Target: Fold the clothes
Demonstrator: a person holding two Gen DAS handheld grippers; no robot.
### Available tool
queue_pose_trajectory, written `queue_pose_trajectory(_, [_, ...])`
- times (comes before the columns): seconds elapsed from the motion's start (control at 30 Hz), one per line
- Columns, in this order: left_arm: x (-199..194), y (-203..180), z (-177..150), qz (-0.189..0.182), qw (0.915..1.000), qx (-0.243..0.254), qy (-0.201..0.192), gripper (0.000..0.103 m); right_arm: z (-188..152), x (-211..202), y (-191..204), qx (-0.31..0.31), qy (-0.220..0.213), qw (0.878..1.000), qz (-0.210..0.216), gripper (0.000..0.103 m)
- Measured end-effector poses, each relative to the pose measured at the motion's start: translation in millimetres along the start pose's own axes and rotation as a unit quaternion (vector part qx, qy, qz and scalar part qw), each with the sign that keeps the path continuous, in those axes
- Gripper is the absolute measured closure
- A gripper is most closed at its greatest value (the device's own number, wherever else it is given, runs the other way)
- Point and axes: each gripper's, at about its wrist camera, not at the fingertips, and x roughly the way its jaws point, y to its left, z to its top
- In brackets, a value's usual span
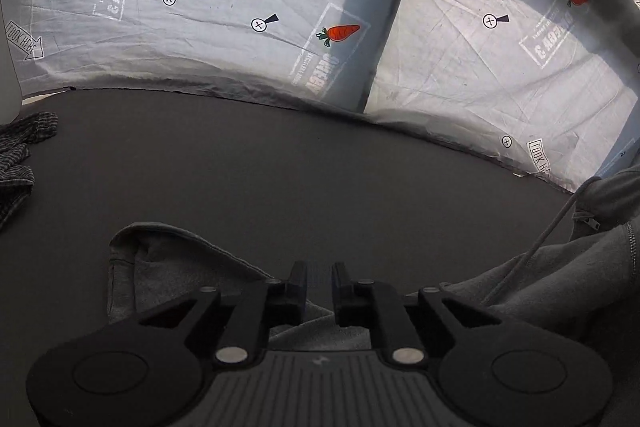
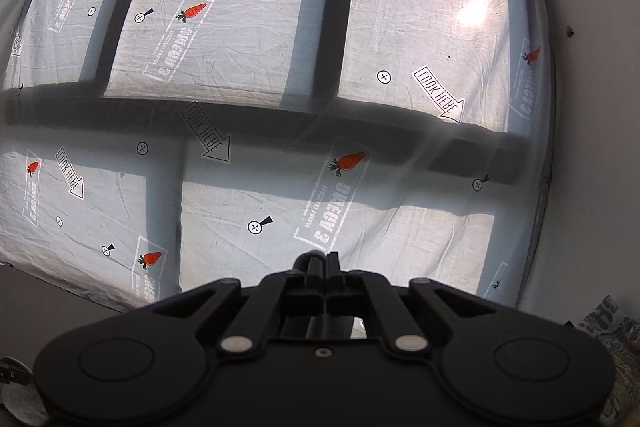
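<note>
A grey zip hoodie [image 1: 560,279] lies on the dark table [image 1: 280,179], with its zipper and drawstring [image 1: 540,247] at the right. One grey sleeve or cuff [image 1: 168,267] spreads out at lower left, under my left gripper [image 1: 320,281]. That gripper hovers low over the fabric, open by a narrow gap with nothing between its fingers. My right gripper [image 2: 324,263] is shut with nothing visible in it. It points up at the printed curtain [image 2: 280,67], and no hoodie shows in the right wrist view.
A checked dark cloth [image 1: 16,155] lies bunched at the table's left edge. The white carrot-print curtain [image 1: 240,7] hangs behind the table's far edge. A patterned fabric [image 2: 612,343] sits at lower right beside a white wall [image 2: 600,107].
</note>
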Motion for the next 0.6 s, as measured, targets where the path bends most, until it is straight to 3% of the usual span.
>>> queue_pose_trajectory(0.2, [46, -9, -27, 0.000, 0.9937, 0.094, 0.062, 0.065, -19, 14, -14, 0.011, 0.042, 0.999, -0.033, 0.102])
queue_pose_trajectory(0.37, [77, -9, -24, 0.009, 0.9860, 0.148, 0.076, 0.048, -31, 27, -23, 0.027, 0.068, 0.996, -0.051, 0.102])
queue_pose_trajectory(0.6, [100, -12, -16, -0.022, 0.9801, 0.164, 0.110, 0.047, -48, 47, -37, 0.054, 0.101, 0.991, -0.071, 0.102])
